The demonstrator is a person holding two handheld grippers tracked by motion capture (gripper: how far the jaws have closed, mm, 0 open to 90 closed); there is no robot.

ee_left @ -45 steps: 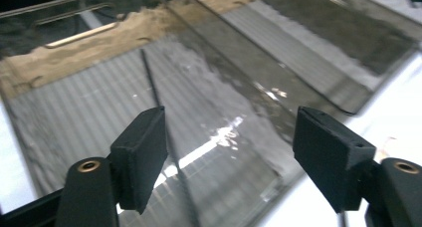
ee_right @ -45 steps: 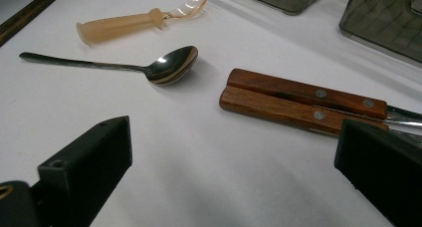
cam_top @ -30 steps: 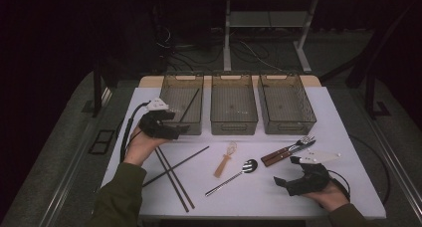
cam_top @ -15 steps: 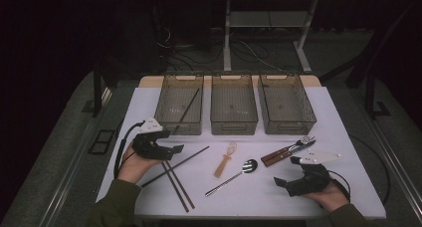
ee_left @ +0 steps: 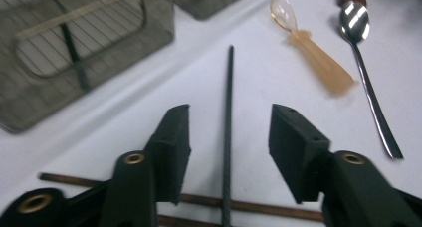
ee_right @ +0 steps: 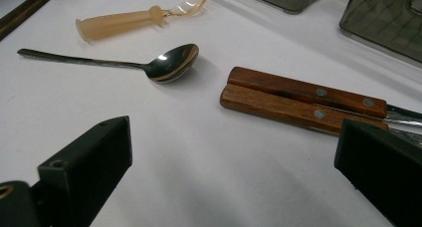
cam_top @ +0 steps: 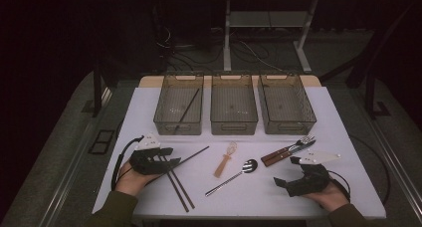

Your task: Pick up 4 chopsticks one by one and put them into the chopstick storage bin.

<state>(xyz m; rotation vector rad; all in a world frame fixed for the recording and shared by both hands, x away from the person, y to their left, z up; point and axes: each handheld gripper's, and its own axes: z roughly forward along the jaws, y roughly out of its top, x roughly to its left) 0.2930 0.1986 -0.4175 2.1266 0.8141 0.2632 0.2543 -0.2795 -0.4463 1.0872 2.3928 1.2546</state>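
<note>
The left bin [cam_top: 178,107], one of three grey wire bins at the far side of the white table [cam_top: 348,137], is my landmark; one dark chopstick [cam_top: 188,107] already lies inside it. In front of this bin, nearer to the person, the left gripper [ee_left: 229,132] is low over a black chopstick [ee_left: 228,117] on the table. The jaws have just been closing, now about half open, with the stick between them but no pad touching it yet.

The risks, in my judgement:

- Two brown chopsticks [ee_left: 259,206] lie crossed under the black one, just behind the jaws. If the jaws close too far back, they may catch one of these too, or drag them.
- The stick is thin and round. It could roll away from one pad and slip out when lifted.
- A grip near one end may let the long stick tilt and hit the rim of the left bin.

Far to the right of the bin, the right gripper [ee_right: 229,152] rests with jaws wide open and empty, near the wooden-handled knife and fork [ee_right: 303,100].
</note>
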